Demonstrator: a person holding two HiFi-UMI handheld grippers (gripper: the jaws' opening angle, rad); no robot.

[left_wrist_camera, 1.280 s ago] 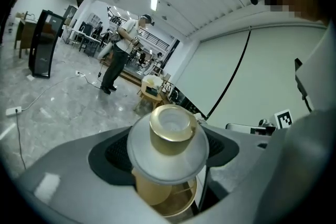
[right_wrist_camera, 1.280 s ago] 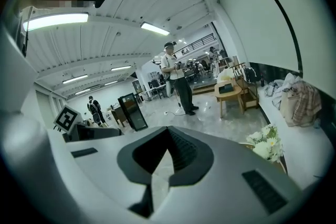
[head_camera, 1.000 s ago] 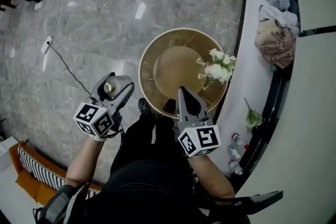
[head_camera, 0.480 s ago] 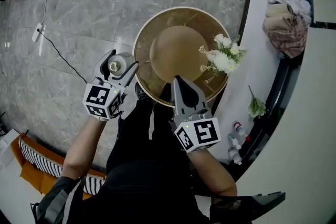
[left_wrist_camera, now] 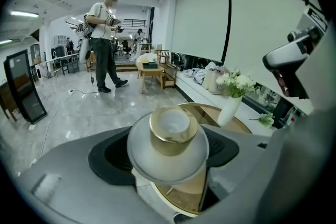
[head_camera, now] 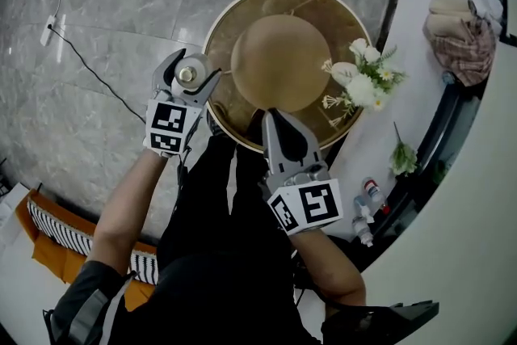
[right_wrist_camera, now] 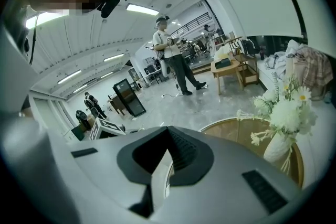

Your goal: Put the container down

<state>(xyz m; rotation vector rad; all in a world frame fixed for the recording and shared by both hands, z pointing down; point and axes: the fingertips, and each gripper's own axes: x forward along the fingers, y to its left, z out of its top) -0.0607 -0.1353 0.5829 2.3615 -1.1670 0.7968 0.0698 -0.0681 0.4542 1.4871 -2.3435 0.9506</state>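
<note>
The left gripper squeezes the small round container by its sides, just beside the table's edge. It looks smooth, light and easy to break. The right gripper is closed on nothing.

Grey marble floor, round gold table, white ledge

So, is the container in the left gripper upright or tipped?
Upright: the container, held by the left gripper, has its gold-rimmed mouth facing up.

grey container, seemingly gold-rimmed
</note>
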